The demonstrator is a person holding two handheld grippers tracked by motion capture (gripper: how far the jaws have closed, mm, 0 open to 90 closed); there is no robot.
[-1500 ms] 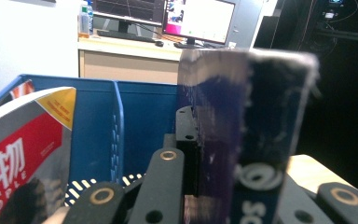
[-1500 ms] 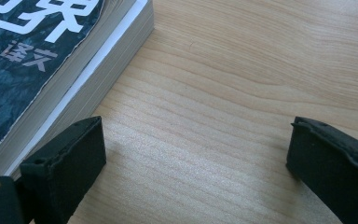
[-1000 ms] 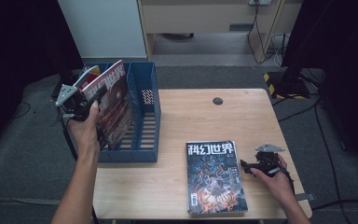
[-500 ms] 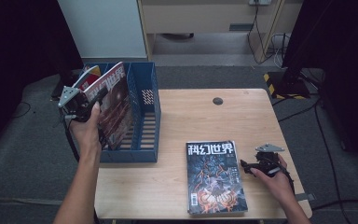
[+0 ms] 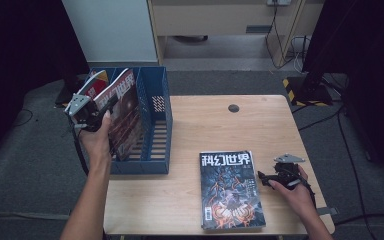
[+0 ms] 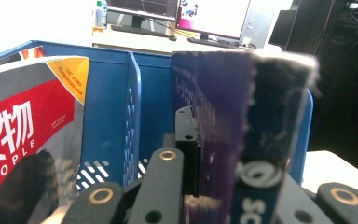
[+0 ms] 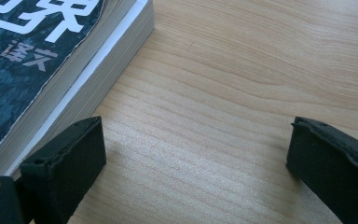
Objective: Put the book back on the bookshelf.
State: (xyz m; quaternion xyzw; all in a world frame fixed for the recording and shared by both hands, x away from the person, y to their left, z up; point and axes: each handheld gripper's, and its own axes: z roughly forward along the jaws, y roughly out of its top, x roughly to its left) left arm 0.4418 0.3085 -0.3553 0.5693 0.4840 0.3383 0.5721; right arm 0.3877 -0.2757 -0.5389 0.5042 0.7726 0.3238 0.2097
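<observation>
My left gripper (image 5: 105,107) is shut on a dark-covered magazine (image 5: 126,112) and holds it tilted over the middle slot of a blue file rack (image 5: 156,131). In the left gripper view the magazine's edge (image 6: 233,116) stands between the jaws of that gripper (image 6: 214,158), with the rack's divider (image 6: 133,112) behind. A red-covered magazine (image 5: 93,86) leans in the rack's left slot. A stack of magazines (image 5: 230,187) lies flat on the table. Just right of the stack, my right gripper (image 5: 266,178) rests open on the wood, nothing between its fingers (image 7: 65,158).
The wooden table (image 5: 215,125) has a small dark disc (image 5: 233,108) near its far edge. The rack stands at the table's left end. Grey floor, a cabinet and cables lie beyond. In the right gripper view the stack's page edges (image 7: 93,70) sit close to the left jaw.
My left gripper has shifted a little right and down with the magazine, bringing it lower over the rack. The right gripper and the stack have stayed put.
</observation>
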